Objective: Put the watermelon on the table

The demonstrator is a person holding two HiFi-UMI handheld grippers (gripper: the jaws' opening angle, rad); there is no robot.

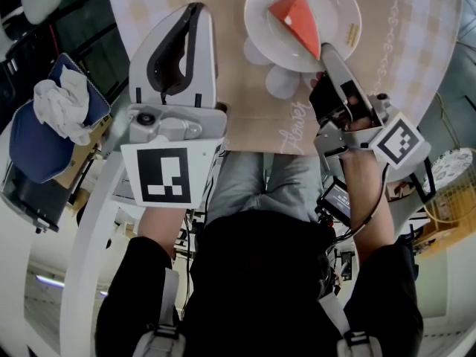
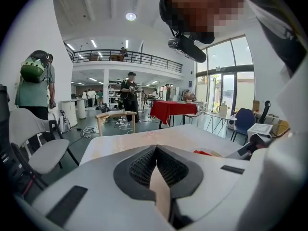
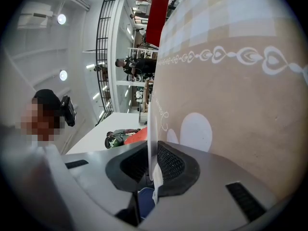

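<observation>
Step in hand: set-down of the plate [image 1: 260, 6] that carries the watermelon [image 1: 296, 19]. 1 red wedge lies near the plate's middle, its point toward the right hand-held gripper [image 1: 327, 50].

Position: the plate is over the patterned counter [image 1: 245, 103], near the person's side of it. I cannot tell from these views whether its base is already down or a little above the cloth.

Right hand-held gripper [image 3: 153, 153]: jaws pressed together on the plate's near rim. In the right gripper view the rim [image 3: 150, 129] runs edge-on as a thin white line between the 2 ribbed pads. The watermelon [image 3: 137, 136] shows just past them.

Left hand-held gripper [image 1: 195, 10]: jaws pressed together, nothing between them (the left gripper view shows only bare counter past the tips [image 2: 156, 150]). It hangs over the counter to the plate's left, apart from it.

Next move, as I judge it: bring the plate flat onto the cloth and level, so the wedge does not slide. Then part the right jaws and draw straight back off the rim.
</observation>
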